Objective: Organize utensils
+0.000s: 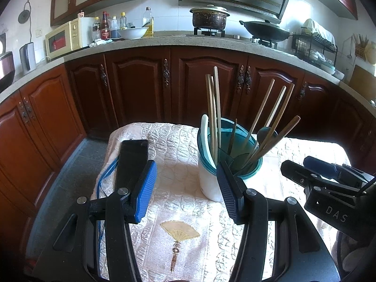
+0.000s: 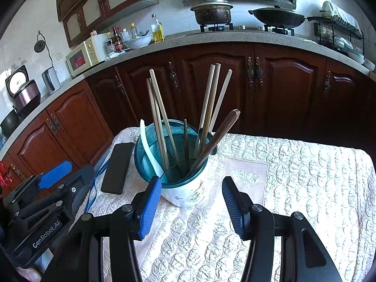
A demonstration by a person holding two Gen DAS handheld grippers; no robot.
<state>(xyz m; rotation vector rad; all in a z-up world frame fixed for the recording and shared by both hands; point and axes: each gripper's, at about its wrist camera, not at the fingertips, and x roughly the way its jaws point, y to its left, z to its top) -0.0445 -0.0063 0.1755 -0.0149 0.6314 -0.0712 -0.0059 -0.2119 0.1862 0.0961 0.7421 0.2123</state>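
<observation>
A white utensil holder with a teal rim stands on the table. It holds several wooden chopsticks, a white spoon and a dark spoon. My left gripper is open and empty, just in front of the holder. My right gripper is open and empty, also just in front of the holder. The right gripper shows at the right edge of the left wrist view.
A black phone with a blue cable lies left of the holder. The table has a white embroidered cloth. Dark wooden cabinets and a counter stand behind.
</observation>
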